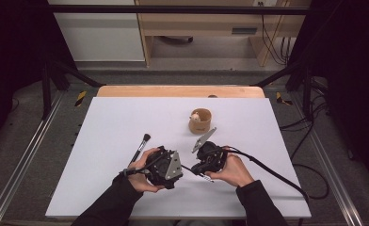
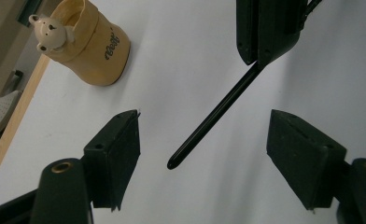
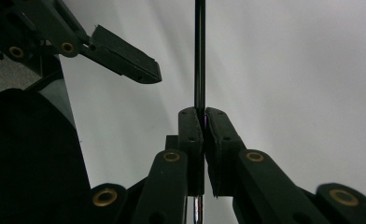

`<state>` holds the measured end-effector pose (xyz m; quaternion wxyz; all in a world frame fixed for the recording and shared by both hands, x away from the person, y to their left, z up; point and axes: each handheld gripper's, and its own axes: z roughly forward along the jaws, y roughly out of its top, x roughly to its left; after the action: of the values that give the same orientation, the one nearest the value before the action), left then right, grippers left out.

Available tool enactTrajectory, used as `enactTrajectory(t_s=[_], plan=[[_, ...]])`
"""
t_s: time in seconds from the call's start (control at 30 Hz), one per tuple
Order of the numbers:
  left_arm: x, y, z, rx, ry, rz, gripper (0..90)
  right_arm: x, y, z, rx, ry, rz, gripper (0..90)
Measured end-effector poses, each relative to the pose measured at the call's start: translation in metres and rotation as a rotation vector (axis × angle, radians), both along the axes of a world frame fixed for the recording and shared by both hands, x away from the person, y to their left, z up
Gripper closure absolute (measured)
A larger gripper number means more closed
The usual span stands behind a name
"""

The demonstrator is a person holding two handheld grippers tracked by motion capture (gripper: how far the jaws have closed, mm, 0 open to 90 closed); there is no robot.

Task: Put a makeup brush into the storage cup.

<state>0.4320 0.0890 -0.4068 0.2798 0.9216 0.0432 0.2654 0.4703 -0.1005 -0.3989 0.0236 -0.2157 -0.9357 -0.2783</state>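
Black and slim, the brush handle is pinched between the pressed-together jaws of the right tongs, which hold it low over the white tabletop near the person's side. Just beside them, the left tongs stand spread, with the handle's rounded end lying in the gap and touching neither jaw. The step in hand looks like a handover from right to left. To do it well, the left tongs should centre the handle between their jaws and close squarely across it, a little way up from the tip, before the right tongs let go. Closing on the very end could let the handle pivot or slip. Farther out, a second brush lies on the tabletop, and beyond it a tan cup with a small bear figure stands upright.
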Motion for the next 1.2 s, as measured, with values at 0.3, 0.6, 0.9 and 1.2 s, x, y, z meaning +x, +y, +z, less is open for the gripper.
enactTrajectory(t_s=[0.3,0.6,0.9,1.2], plan=[[-0.004,-0.005,-0.005,0.028,-0.032,-0.017,36.6,0.001,0.000,0.000,-0.001,0.003,0.013,85.7],[-0.006,-0.011,-0.008,0.079,-0.080,-0.048,45.8,0.000,0.001,0.000,0.002,0.014,0.010,85.6],[-0.010,-0.016,-0.010,0.119,-0.141,-0.079,54.7,0.000,0.001,0.002,0.003,0.009,0.028,85.6],[-0.013,-0.017,-0.014,0.153,-0.169,-0.104,63.1,-0.001,0.002,0.004,0.016,0.018,0.038,85.7]])
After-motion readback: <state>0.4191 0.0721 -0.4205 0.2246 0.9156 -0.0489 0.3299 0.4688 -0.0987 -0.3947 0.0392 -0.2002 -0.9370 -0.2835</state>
